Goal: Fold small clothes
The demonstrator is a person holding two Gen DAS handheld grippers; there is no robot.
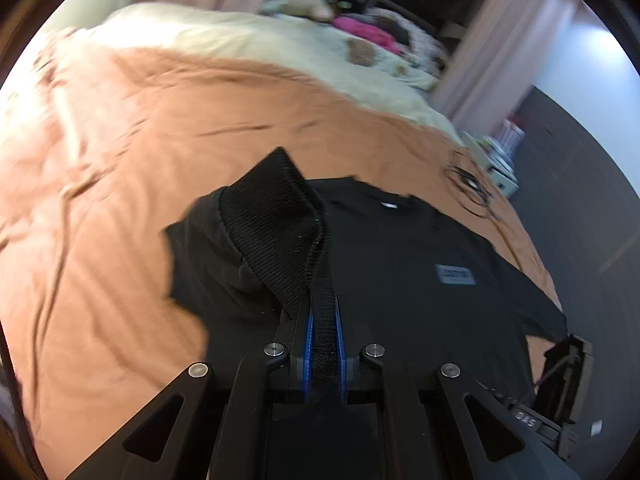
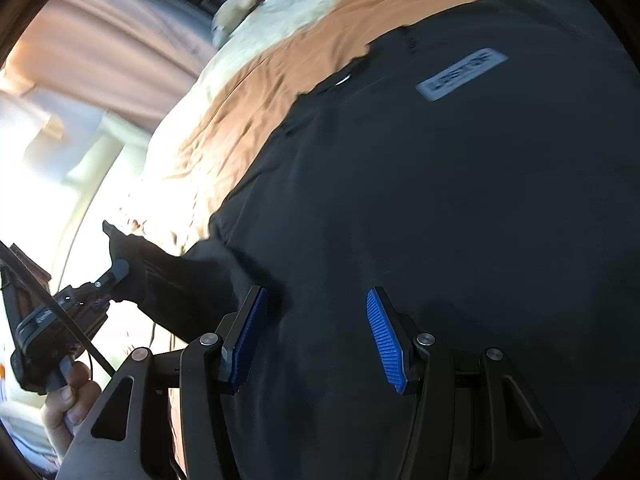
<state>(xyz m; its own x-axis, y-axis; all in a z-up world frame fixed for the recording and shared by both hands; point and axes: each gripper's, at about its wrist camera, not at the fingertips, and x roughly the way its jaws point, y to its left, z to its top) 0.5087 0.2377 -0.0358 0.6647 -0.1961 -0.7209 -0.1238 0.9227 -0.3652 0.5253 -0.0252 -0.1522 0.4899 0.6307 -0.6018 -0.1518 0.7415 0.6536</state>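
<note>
Fig. legend, read L to R. Far L: the orange bedspread of the bed, wrinkled, serves as the folding surface; a cream blanket lies further back, w/ pink items heaped behind it, too blurred to name.

Centre-L: the left gripper, fingers clenched on the ribbed cuff of a sleeve. The rib knit runs between the blue pads, and the sleeve end stands lifted off the bedspread. Held this way, the sleeve can prob. be carried over the body of the garment, i.e. a sleeve-in fold. The right wrist view shows the same grip from the side: sleeve stretched out from the shoulder toward that gripper, w/ a hand wrapped round its handle.

Centre: the black sweatshirt, the task's thing, lies front-up and mostly flat on the bedspread, neck pointing away, grey chest label showing. Flat placement gives straight fold lines.

R: the right gripper, fingers released and apart, nothing between the pads, hovers over the lower body of the sweatshirt; contact w/ fabric cannot be told. Likely there to pin or take the hem. Far R: a coil of dark cable on the bedspread beside the shoulder, clear of the fold.
</note>
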